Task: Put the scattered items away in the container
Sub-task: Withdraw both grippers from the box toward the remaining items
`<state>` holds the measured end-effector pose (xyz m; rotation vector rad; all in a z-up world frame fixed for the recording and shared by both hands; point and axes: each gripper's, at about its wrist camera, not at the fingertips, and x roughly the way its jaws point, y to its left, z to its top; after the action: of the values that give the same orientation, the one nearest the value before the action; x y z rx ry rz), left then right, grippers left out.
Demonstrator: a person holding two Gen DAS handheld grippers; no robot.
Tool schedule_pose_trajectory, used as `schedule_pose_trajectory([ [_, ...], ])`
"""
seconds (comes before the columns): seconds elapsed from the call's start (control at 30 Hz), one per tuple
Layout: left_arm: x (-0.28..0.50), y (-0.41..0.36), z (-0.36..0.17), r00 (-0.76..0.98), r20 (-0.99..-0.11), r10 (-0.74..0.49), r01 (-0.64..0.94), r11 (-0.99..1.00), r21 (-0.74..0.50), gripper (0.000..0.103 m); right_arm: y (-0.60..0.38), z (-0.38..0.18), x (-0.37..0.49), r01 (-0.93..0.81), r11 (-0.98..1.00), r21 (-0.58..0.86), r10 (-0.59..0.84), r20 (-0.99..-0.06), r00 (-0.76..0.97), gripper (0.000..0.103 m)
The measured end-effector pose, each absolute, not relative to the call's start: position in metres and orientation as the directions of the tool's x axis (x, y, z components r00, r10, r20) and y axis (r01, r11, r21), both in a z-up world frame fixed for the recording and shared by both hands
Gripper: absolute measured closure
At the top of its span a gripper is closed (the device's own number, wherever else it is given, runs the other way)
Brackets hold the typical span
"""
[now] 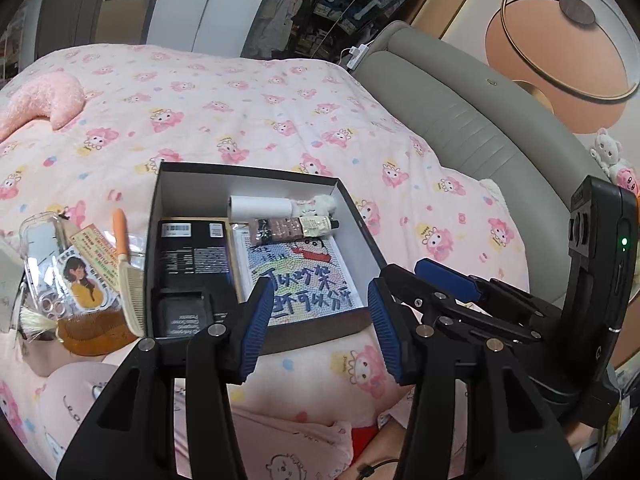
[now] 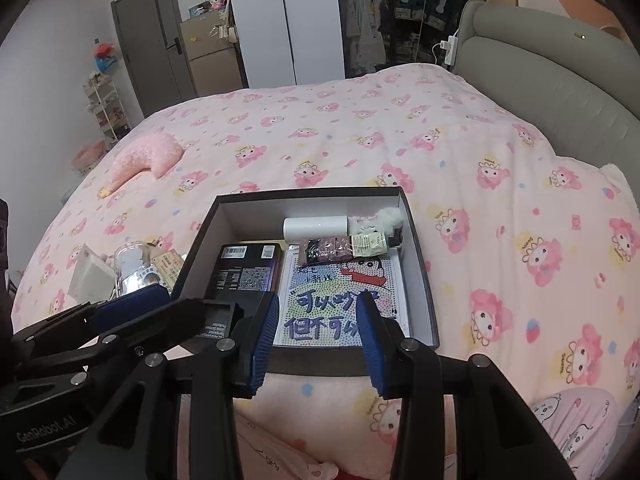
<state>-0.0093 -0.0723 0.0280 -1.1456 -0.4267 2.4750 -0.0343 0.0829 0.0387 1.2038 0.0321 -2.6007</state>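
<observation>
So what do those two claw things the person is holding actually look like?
Both are black plastic frames with silver bolts. The left gripper and right gripper each have two fingers faced with ribbed blue pads. One body reads "GenRobot.AI" in grey; the other shows a small green light.

Cardboard box (image 1: 192, 184): matt white inner walls, dark outer faces. Inside it, a glossy black printed carton (image 1: 194, 254), a dotted picture sheet (image 1: 300, 276) with a beaded, faintly sparkling surface, a smooth white cylinder (image 1: 260, 206) and a fluffy white plush piece (image 1: 320, 202). Beside the box, a clear glossy plastic case (image 1: 44, 248), a shiny printed card (image 1: 86, 276), a cream plastic comb (image 1: 134, 296) with an orange handle, and a brown brush (image 1: 92, 332), apparently wood. Bedspread (image 1: 240, 112): soft matt printed cloth. Headboard (image 1: 460, 112): smooth grey upholstery. Left gripper (image 1: 316, 326) and right gripper (image 2: 316, 342): matt black plastic frames, ribbed blue pads (image 1: 256, 320), bright metal screws.
</observation>
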Motion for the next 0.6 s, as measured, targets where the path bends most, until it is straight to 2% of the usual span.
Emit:
schedule_pose_trajectory([
  [0.3, 0.016, -0.134, 0.013, -0.623, -0.696, 0.357, -0.086, -0.916, -0.393, 0.053, 0.027, 0.023, -0.022, 0.387, -0.913, 0.128, -0.335, -0.777, -0.533, 0.067],
  [0.43, 0.024, -0.183, 0.001, -0.639, -0.728, 0.249, 0.055, -0.929, -0.366, 0.055, -0.024, 0.007, -0.028, 0.493, -0.856, 0.152, -0.398, -0.804, -0.442, 0.067],
  [0.6, 0.034, -0.248, -0.019, -0.645, -0.743, 0.180, 0.203, -0.897, -0.394, 0.055, -0.100, -0.008, -0.036, 0.614, -0.766, 0.191, -0.468, -0.820, -0.329, 0.067],
])
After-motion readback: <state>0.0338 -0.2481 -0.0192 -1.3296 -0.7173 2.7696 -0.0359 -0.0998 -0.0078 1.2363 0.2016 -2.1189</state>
